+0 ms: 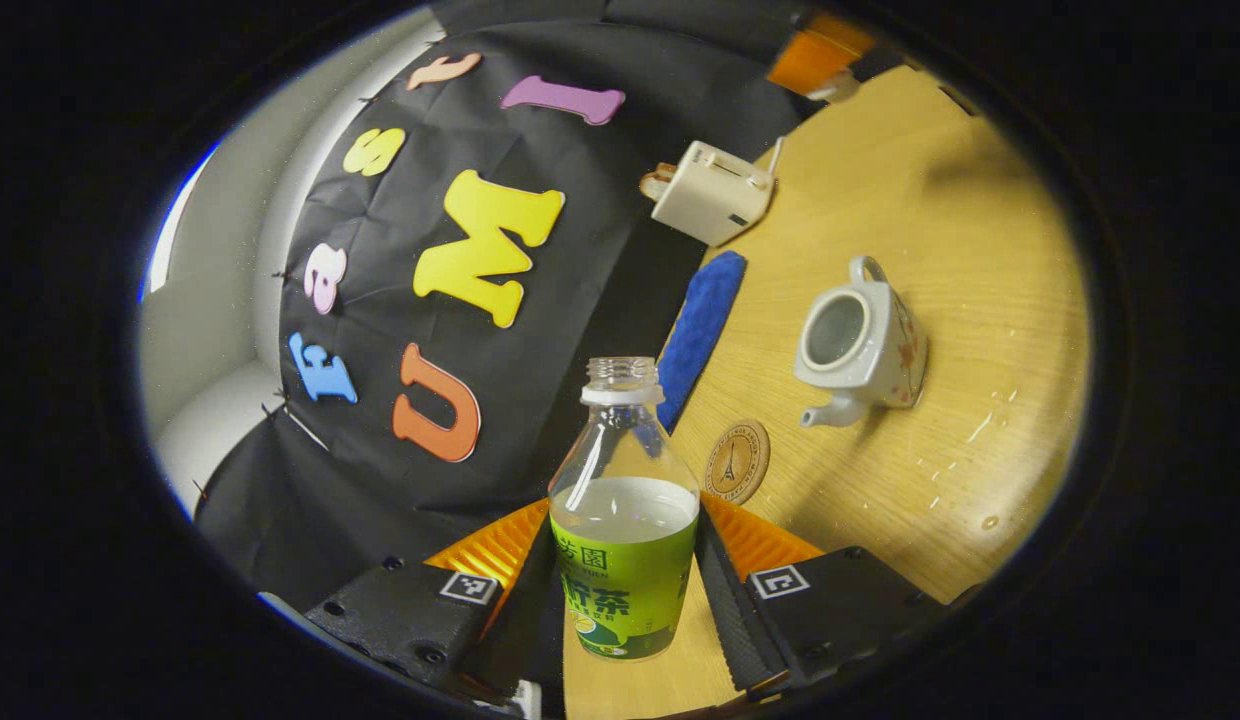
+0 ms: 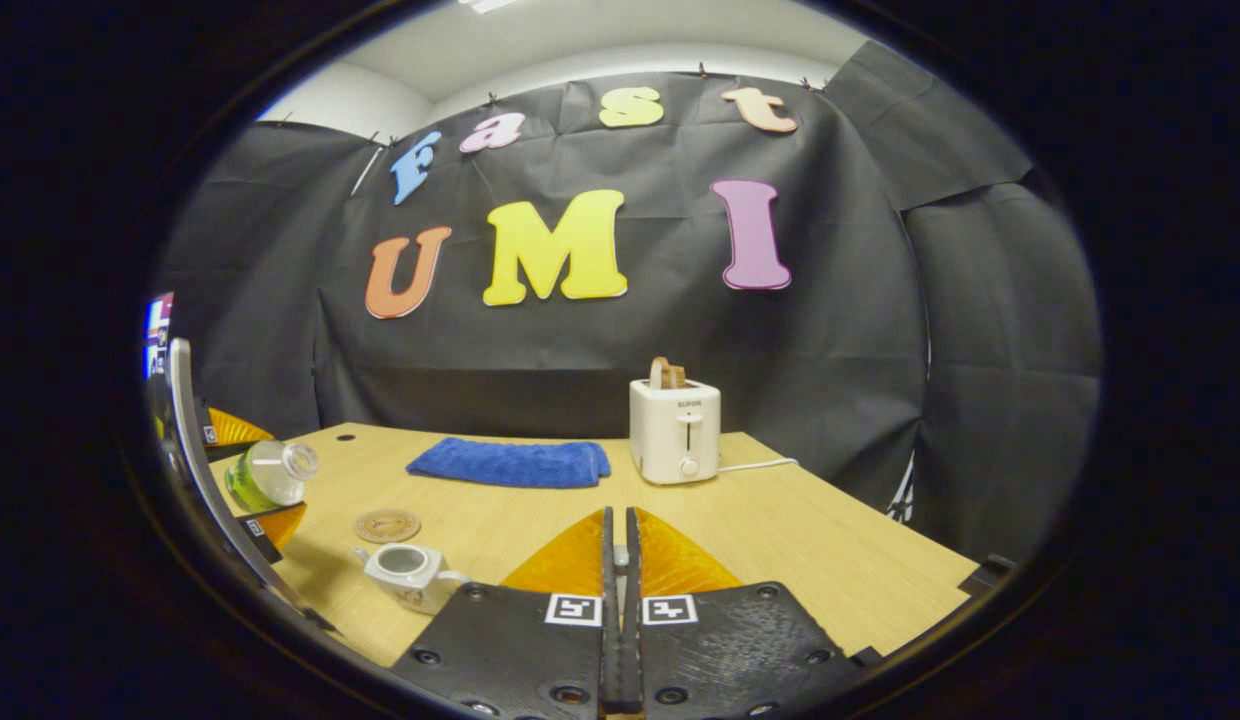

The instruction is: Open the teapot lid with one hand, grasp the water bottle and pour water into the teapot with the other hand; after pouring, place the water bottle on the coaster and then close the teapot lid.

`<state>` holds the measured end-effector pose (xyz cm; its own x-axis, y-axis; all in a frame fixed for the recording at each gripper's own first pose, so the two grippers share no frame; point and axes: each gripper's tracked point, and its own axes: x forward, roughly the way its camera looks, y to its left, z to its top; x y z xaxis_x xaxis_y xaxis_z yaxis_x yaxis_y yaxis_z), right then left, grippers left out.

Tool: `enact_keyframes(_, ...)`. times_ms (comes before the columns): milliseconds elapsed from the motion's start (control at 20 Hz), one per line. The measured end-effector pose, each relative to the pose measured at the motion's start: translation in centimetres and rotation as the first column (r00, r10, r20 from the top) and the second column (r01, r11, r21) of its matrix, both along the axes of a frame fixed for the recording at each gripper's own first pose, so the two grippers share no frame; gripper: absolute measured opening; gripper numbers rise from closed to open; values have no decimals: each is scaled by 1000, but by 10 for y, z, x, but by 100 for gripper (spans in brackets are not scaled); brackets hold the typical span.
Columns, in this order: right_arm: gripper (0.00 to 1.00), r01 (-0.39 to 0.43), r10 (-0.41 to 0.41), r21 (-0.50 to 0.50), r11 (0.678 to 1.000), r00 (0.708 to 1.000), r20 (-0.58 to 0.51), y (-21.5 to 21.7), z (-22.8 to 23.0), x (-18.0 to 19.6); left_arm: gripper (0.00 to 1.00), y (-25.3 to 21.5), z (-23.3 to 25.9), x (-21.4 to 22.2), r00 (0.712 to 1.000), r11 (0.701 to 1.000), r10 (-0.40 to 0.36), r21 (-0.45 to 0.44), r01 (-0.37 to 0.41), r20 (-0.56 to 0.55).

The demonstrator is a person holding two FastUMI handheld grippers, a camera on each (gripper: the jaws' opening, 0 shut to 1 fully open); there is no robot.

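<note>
My left gripper [image 1: 625,590] is shut on the water bottle [image 1: 625,520], which has a green label, no cap and is about half full. The white teapot [image 1: 860,345] stands on the wooden table [image 1: 980,250] with no lid on its mouth. The round coaster [image 1: 737,461] lies between bottle and teapot. In the right gripper view the bottle [image 2: 270,475] hangs tilted above the table's left end in the left gripper [image 2: 248,480], its mouth pointing right, up and left of the teapot [image 2: 410,572] and coaster [image 2: 387,524]. My right gripper [image 2: 620,525] is shut, with nothing showing between its fingers.
A white toaster [image 2: 675,430] with toast in it stands at the back of the table, its cord running right. A folded blue cloth [image 2: 510,463] lies to its left. Small water drops [image 1: 970,440] speckle the wood near the teapot.
</note>
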<state>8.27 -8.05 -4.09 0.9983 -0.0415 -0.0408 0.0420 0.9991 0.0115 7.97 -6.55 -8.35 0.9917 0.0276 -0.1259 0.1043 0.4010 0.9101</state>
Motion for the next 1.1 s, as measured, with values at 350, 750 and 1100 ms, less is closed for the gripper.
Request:
enact_keyframes(350,0,21,-21,24,999,1000,-13,-14,-2,1,76,-18,-12,5,998,963,-37,265,49,-49)
enact_keyframes(750,0,19,-19,38,999,1000,-9,-19,2,-1,76,-39,-2,10,995,845,-83,526,102,-60)
enact_keyframes(1100,1,20,-19,69,997,1000,-17,-22,3,-1,76,-45,6,8,994,761,-68,641,106,-84)
